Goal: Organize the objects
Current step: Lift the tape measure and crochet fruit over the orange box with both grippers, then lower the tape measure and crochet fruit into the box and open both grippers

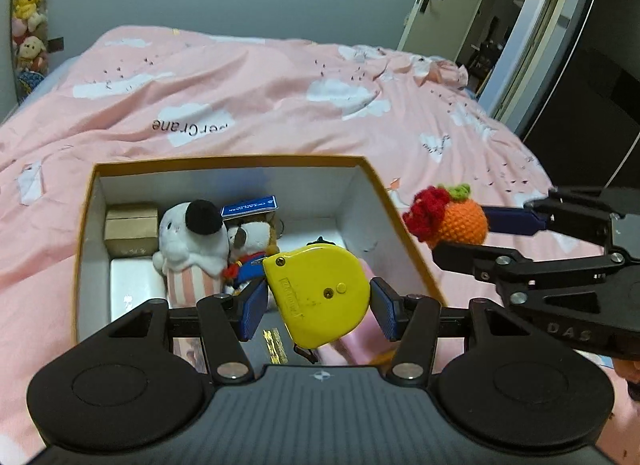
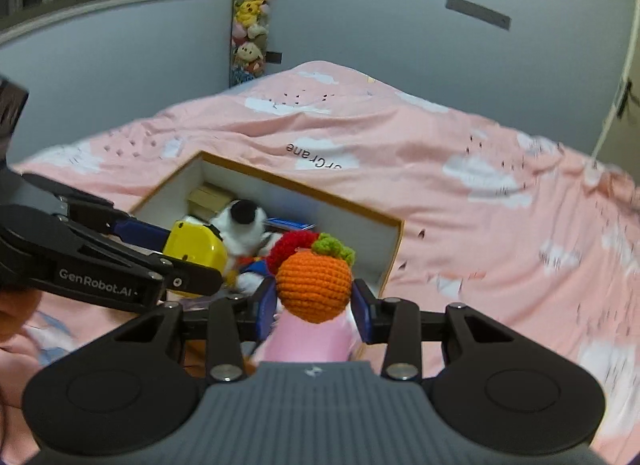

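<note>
The left gripper has its jaws clamped on a yellow tape measure, one blue pad on each side of the flat casing, and holds it in the air above the near part of an open box with an orange rim and white inner walls that sits on a bed covered in a pink cloud-print sheet. The right gripper has its jaws clamped on an orange crocheted fruit with a green leafy top and a red crocheted part attached; in the left wrist view this toy hangs just outside the box's right wall. Inside the box lie a white plush toy with a black pompom, a smaller plush figure in blue and red touching it, a brown cardboard carton in the far left corner and a blue card behind the plush toys. A column of stuffed toys stands against the wall beyond the bed
</note>
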